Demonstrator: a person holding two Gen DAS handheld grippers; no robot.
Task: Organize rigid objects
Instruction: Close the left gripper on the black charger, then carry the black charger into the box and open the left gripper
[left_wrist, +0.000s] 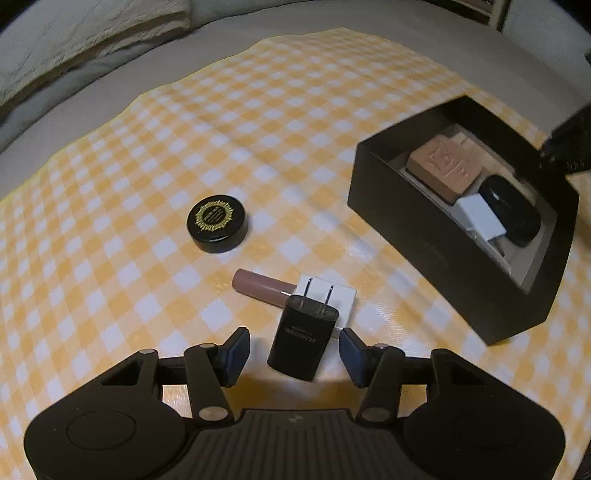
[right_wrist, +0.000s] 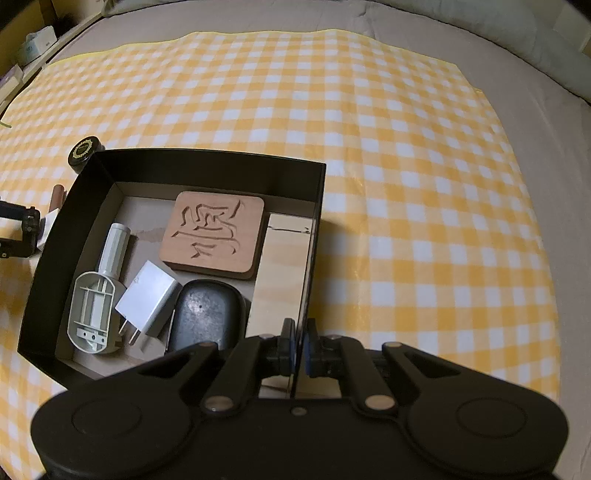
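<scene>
A black plug charger (left_wrist: 303, 339) lies on the yellow checked cloth between the fingers of my left gripper (left_wrist: 293, 350). A gap shows on each side of it, so the gripper is open. Just beyond lie a pink lip gloss tube (left_wrist: 262, 286) and a white piece (left_wrist: 347, 299); farther left sits a round black jar (left_wrist: 217, 223). My right gripper (right_wrist: 300, 343) is shut on the right wall of the open black box (right_wrist: 74, 236). Inside the box are a carved wooden coaster (right_wrist: 216, 236), a white charger (right_wrist: 149, 299), a black oval object (right_wrist: 208, 317) and a white plastic part (right_wrist: 98, 295).
The checked cloth (right_wrist: 406, 184) covers a grey bed, with pillows (left_wrist: 74, 44) at the far edge. The box (left_wrist: 443, 266) stands to the right of the loose items. Shelves with boxes (right_wrist: 33, 44) are at the far left of the right wrist view.
</scene>
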